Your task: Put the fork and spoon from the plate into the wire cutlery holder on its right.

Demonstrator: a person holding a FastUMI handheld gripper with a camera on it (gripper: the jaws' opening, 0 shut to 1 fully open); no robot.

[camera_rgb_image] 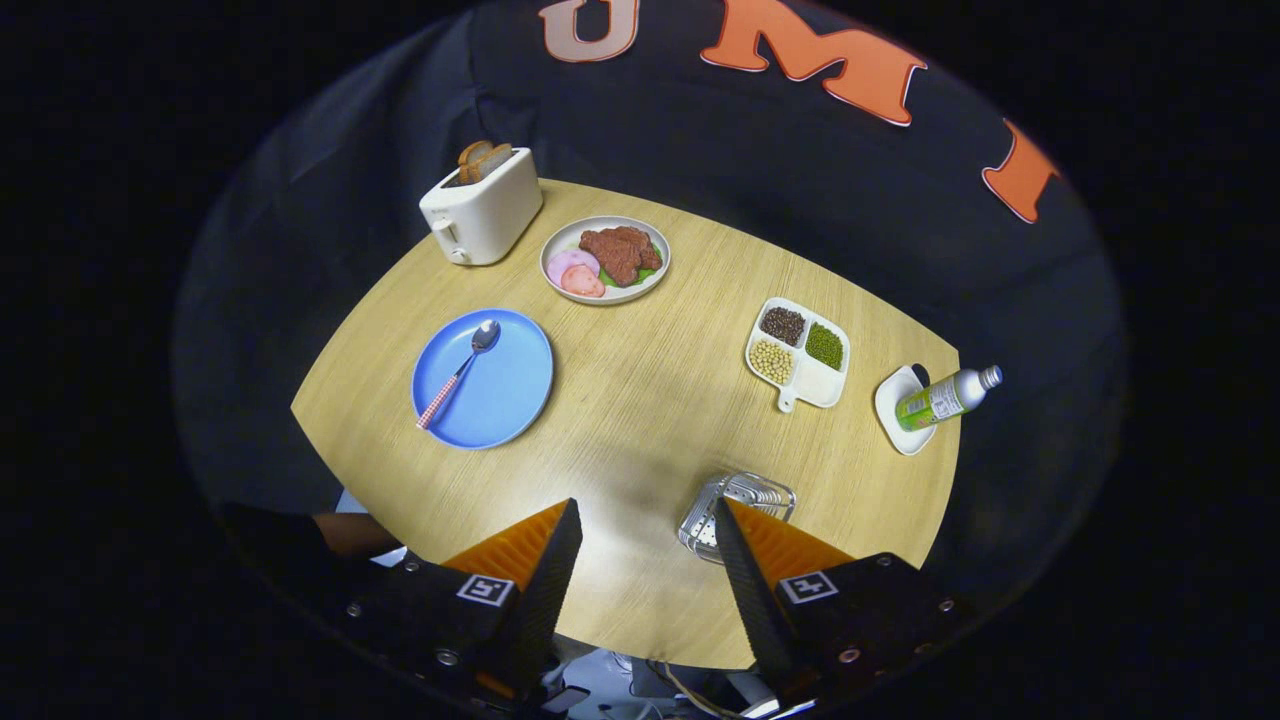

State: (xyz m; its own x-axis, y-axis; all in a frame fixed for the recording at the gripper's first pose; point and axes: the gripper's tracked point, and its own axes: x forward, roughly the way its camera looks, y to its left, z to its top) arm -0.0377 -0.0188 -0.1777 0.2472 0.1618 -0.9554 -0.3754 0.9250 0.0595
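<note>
The claw (645,520) hangs above the near part of the round wooden table (640,420), its two fingers spread wide apart with nothing between them but bare tabletop. Neither finger touches any object, as far as the view shows. The wire cutlery holder (745,497) stands at the near edge of the table, just by the right finger, which covers part of it — whether anything lies inside it cannot be told.

Beyond the left finger and well apart from the holder sits the blue plate (510,400). The spoon (460,372) lies on it slantwise, bowl toward the far side, its red-and-white checked handle pointing toward the near rim. No fork can be made out on the plate.

Farther on, near the middle of the far side, a white plate of food (556,250) carries brown meat pieces, pink slices and a bit of green. Just to its left a white toaster (485,210) stands at the table's far edge with two slices of toast (482,158) sticking out of the top.

On the right side — ahead of the right finger — a white divided dish (820,385) holds dark beans, green beans and pale yellow beans in three of its compartments. Near the right edge, a small bottle (945,398) with a green label lies tilted on a white saucer (892,405).
</note>
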